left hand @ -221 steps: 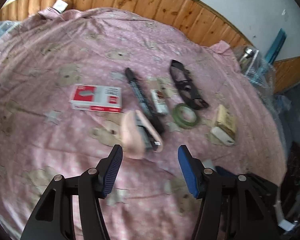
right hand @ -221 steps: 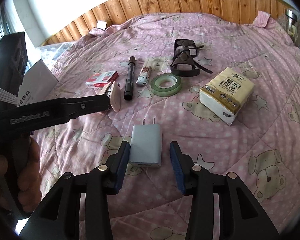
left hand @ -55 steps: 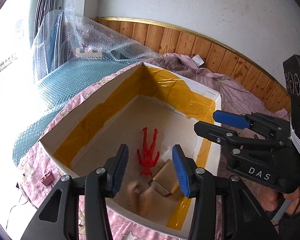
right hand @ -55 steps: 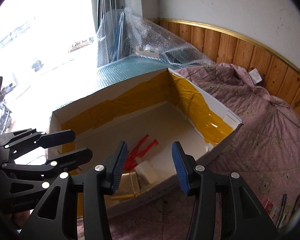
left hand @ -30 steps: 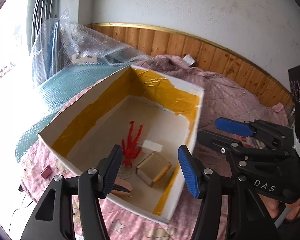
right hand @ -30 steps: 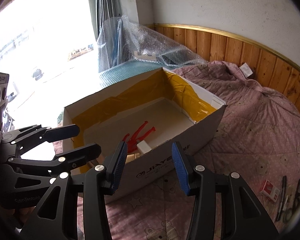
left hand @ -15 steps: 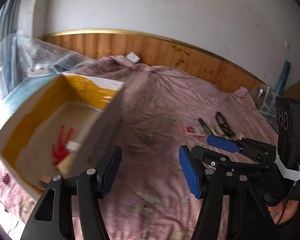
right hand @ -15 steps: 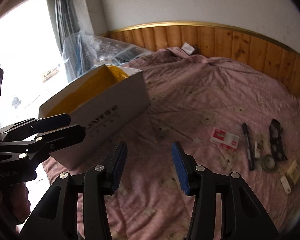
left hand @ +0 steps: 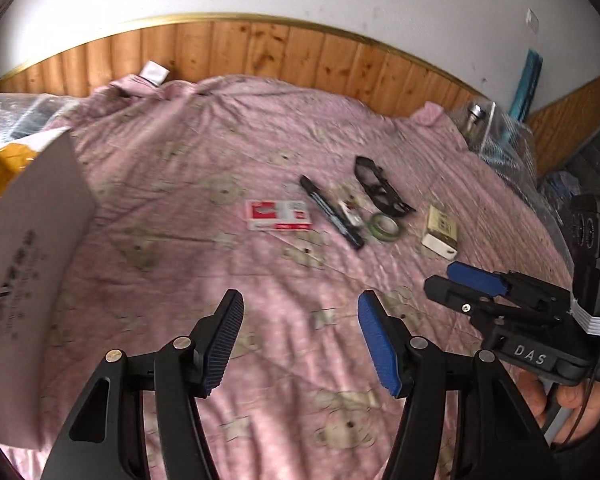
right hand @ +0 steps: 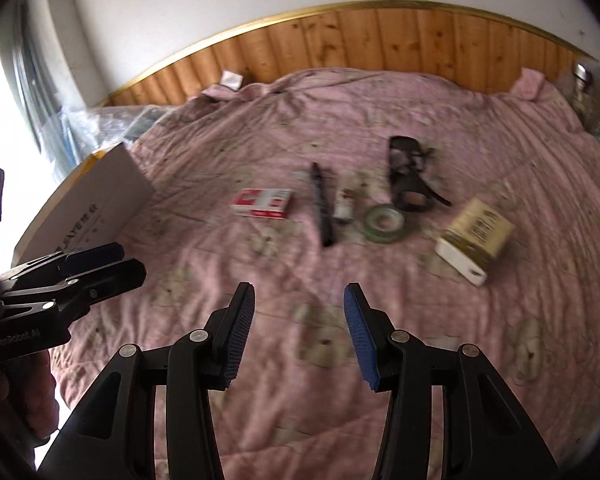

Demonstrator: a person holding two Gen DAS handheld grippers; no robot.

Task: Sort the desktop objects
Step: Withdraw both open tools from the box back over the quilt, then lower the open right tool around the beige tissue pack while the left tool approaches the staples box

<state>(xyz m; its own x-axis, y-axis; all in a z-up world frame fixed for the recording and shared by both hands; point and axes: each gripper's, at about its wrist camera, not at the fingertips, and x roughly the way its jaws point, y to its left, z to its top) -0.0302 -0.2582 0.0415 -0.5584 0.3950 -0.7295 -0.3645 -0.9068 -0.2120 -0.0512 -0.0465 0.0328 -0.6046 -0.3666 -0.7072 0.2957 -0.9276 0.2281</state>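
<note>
Desktop objects lie in a loose row mid-bed: red-and-white box [right hand: 263, 203], black marker [right hand: 322, 210], small white tube [right hand: 345, 205] just beside it, green tape roll [right hand: 383, 223], black glasses [right hand: 409, 184] behind the tape, tissue pack [right hand: 474, 236] off to the right. All blurred. My left gripper [left hand: 300, 338] hangs over bare quilt, jaws wide, nothing between them. My right gripper [right hand: 299, 330] is the same: jaws wide, empty, well short of the row. Each shows in the other's view, side-on, a hand [left hand: 560, 396] on the right one's handle. White cardboard box [right hand: 84, 204] sits at the left edge, yellow tape inside its rim. Pink bear-print quilt [left hand: 188, 216], wood panelling [right hand: 380, 44] behind, white wall above, bubble wrap [left hand: 16, 116] at far left.
</note>
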